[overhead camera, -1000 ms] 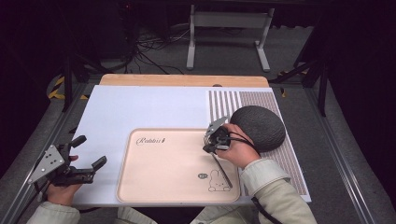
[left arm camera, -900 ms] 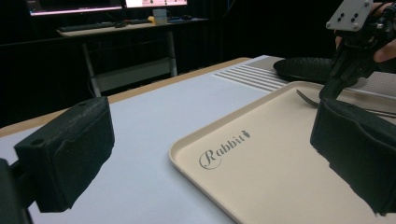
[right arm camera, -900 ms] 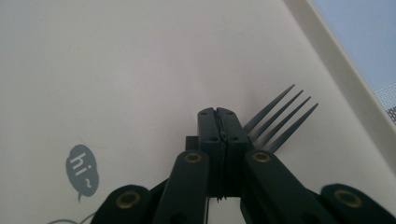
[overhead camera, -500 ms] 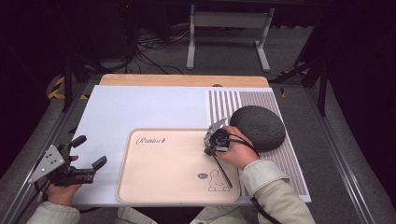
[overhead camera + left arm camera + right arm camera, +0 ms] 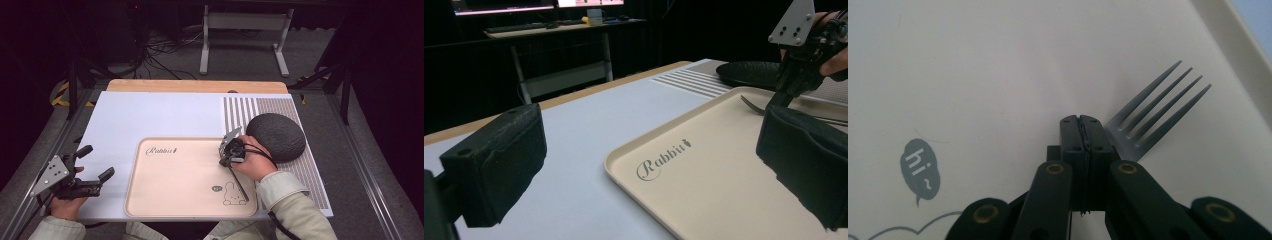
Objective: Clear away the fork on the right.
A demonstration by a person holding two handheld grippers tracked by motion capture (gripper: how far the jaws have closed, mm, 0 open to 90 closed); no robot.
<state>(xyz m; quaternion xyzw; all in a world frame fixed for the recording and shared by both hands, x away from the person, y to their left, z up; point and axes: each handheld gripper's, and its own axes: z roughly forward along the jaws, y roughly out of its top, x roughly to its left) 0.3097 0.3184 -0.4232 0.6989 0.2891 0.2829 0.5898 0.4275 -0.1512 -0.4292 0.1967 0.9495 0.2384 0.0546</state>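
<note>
Metal fork (image 5: 1153, 112) on the beige rabbit-print plastic tray (image 5: 170, 200), clamped in the right gripper (image 5: 231, 156).
Dark grey domed woven mat (image 5: 276, 136) lies just beside; left gripper (image 5: 95, 165) hovers with jaws apart, well apart from it, over the pale surface (image 5: 150, 115).

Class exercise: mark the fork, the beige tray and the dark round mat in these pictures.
fork (image 5: 1158, 107): right gripper view, on its tines.
beige tray (image 5: 170, 200): high view, on its bare floor near the front.
dark round mat (image 5: 277, 136): high view, on its top middle.
</note>
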